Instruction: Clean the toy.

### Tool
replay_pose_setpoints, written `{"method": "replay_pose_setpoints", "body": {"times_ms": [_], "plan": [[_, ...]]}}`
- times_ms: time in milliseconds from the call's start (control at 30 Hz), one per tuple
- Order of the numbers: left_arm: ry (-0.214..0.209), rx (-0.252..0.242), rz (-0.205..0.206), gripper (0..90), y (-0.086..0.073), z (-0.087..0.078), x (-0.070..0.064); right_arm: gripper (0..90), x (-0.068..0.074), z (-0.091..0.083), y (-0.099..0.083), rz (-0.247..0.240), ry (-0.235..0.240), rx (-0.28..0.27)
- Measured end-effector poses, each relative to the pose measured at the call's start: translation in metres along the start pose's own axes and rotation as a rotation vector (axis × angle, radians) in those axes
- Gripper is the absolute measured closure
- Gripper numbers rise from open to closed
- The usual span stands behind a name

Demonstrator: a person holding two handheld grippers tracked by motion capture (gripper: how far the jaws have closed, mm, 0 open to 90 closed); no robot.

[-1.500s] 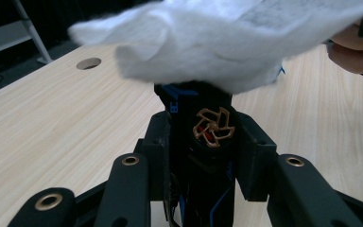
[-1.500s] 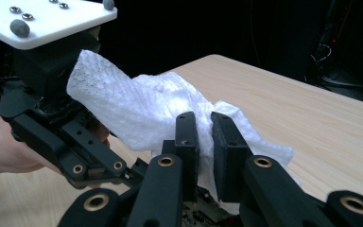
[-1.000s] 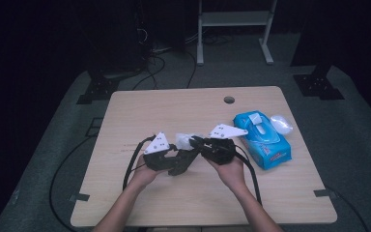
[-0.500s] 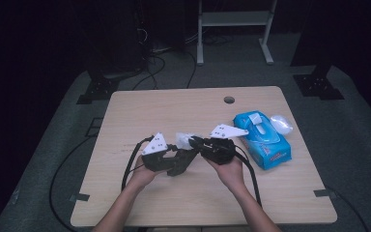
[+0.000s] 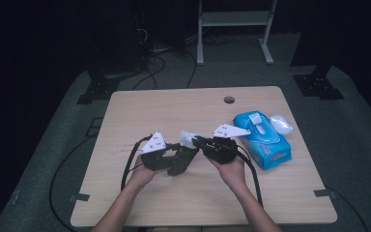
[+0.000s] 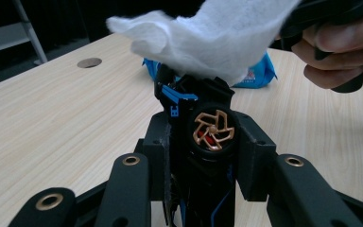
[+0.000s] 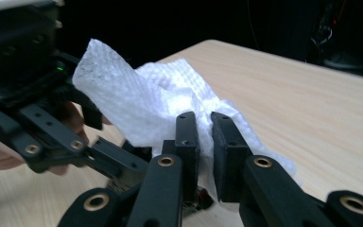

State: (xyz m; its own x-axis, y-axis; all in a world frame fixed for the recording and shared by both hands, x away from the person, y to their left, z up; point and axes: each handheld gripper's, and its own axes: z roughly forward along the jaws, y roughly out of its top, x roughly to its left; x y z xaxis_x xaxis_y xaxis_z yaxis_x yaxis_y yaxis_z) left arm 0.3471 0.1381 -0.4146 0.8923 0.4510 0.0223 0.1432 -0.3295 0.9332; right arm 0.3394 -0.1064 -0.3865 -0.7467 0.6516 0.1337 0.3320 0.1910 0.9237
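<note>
**Three cameras, one shared cloth**

The high view looked forward and down from above the person's side, taking in the whole counter [image 5: 140, 111] from far off. The left gripper view rode close on the left tool [image 6: 208, 118], facing across the counter toward the blue pack [image 6: 257, 75]. The right gripper view sat close behind the right tool [image 7: 205, 137]. All three shared the white cloth [image 5: 188, 138].

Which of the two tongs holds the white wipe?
The right tongs, shut on the white wipe; the left tongs clamp a small black device instead.
</note>
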Motion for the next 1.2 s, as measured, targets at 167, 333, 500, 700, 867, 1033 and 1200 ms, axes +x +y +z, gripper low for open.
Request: {"method": "replay_pose_setpoints", "body": {"times_ms": [167,333,500,700,867,1033,1200], "plan": [[-0.005,0.004,0.011,62.5,0.002,0.002,-0.003,81.3,0.018,0.004,0.011,-0.075,0.033,-0.004],[-0.003,-0.001,0.004,62.6,0.0,-0.002,-0.001,81.5,0.019,0.006,0.013,-0.089,0.039,0.007],[0.006,-0.006,-0.009,62.6,-0.001,-0.006,0.003,81.4,0.0,0.003,0.002,-0.028,-0.005,0.011],[0.005,0.01,-0.002,62.7,-0.003,-0.002,0.003,81.5,-0.014,0.005,-0.014,0.061,0.01,0.012],[0.009,0.0,0.001,62.8,-0.002,-0.004,0.003,81.4,-0.01,0.004,-0.01,0.066,0.03,-0.022],[0.007,0.01,0.002,62.8,-0.003,-0.004,0.003,81.4,-0.02,0.006,-0.021,0.113,0.025,-0.011],[0.012,0.002,-0.005,62.9,-0.003,-0.005,0.004,81.4,-0.025,0.006,-0.028,0.154,0.022,-0.015]]}}
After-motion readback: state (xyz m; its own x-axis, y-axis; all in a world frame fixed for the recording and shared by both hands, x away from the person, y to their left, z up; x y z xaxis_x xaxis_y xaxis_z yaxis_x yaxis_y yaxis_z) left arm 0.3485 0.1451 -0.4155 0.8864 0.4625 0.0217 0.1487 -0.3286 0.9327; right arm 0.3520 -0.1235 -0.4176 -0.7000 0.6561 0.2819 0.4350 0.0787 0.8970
